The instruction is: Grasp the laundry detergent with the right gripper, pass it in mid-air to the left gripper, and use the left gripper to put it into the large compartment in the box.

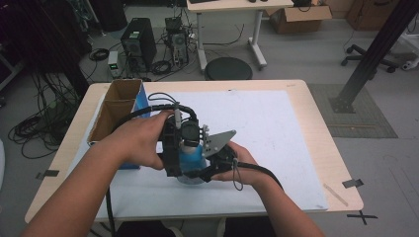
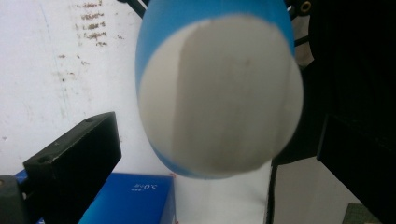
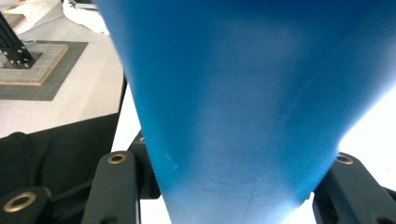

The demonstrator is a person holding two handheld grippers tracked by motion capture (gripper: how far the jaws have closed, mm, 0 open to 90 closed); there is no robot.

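- Blue cup (image 1: 191,159): held above the white mat (image 1: 276,128) near the front middle of the worktop (image 1: 316,123), between the two hands. In the left gripper view its white bottom (image 2: 219,98) faces the camera, so it lies tilted towards that side.
- Right tongs (image 3: 233,186): closed on the blue cup, one black jaw at each side of its narrow end; judged to be the carrying grip.
- Left tongs (image 1: 173,160): close against the cup's base; one jaw stands clear at lower left, so whether they grip cannot be told. Probably steadying or about to take over.
- Blue box (image 2: 133,198): on the worktop below the left tongs.
- Cardboard box (image 1: 116,111): open, at the left edge; a likely place for sorted items.
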